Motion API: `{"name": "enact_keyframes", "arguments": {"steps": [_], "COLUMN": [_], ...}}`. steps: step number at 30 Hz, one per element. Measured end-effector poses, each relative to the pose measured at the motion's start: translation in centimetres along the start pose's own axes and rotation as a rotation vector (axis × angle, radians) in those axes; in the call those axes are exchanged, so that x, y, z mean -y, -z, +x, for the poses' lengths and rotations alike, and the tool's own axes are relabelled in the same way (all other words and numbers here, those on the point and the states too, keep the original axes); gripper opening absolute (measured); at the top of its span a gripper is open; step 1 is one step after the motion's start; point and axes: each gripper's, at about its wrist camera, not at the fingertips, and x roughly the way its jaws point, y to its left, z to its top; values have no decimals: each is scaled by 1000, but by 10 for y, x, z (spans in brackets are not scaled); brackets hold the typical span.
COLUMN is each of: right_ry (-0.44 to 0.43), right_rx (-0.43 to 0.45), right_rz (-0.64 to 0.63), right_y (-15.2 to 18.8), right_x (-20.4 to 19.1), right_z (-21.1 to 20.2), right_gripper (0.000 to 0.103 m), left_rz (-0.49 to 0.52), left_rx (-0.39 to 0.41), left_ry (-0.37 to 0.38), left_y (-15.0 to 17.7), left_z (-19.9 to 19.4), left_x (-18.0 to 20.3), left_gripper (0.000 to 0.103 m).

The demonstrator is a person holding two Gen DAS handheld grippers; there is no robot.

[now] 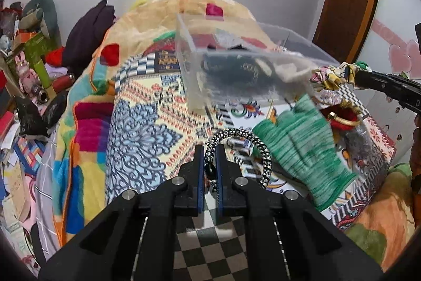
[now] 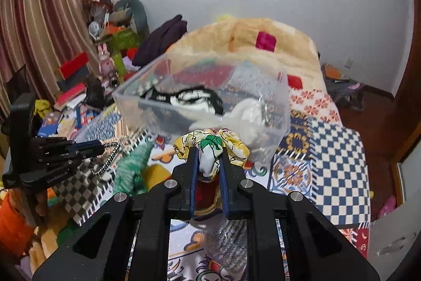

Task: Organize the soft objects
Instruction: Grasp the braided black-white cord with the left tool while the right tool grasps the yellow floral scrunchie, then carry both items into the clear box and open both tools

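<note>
Left gripper [image 1: 210, 149] clamping one cord loop [image 1: 246, 138], right gripper [image 2: 209, 152] pinching one scrunchie [image 2: 210, 145], one green glove [image 1: 302, 146]

Clear bin [image 2: 200, 107] directly ahead, mouth open toward both grippers; green glove [image 1: 302, 149] right of the left gripper [image 1: 209, 149].

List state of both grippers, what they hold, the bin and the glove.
left gripper: shut on the braided cord loop
braided cord loop: pinched, hanging free
right gripper: shut on the floral scrunchie
floral scrunchie: held at the near edge of the clear bin
clear bin: open-topped, soft items inside
green glove: loose on the bedspread, ungripped
</note>
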Motion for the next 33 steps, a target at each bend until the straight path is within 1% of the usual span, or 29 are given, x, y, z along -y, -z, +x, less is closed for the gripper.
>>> {"name": "enact_keyframes", "arguments": {"steps": [4, 9, 14, 19, 22, 25, 29, 33], "right_ry": [8, 24, 37, 50, 61, 66, 69, 68], "right_rx": [47, 106, 171, 198, 194, 173, 125, 50], "right_rz": [-1, -8, -4, -4, -11, -23, -29, -34], "right_y": [-9, -23, -41, -56, -63, -66, -64, -58], "right_x": [0, 0, 5, 9, 10, 9, 12, 19], "right_z": [-12, -24, -30, -22, -10, 4, 27, 50], "right_gripper": [13, 13, 13, 13, 13, 13, 13, 13], "left_rz": [15, 12, 3, 10, 19, 22, 22, 40], "left_rx": [51, 130, 194, 228, 232, 219, 177, 106], "left_ry": [-4, -5, -3, -3, -2, 5, 21, 30], "left_y": [-14, -39, -68, -94, -106, -117, -128, -132], "left_z": [-14, -28, -31, -25, -18, -6, 18, 50], "left_x": [3, 6, 9, 13, 16, 17, 18, 23], "left_gripper": [7, 7, 7, 7, 7, 7, 7, 7]}}
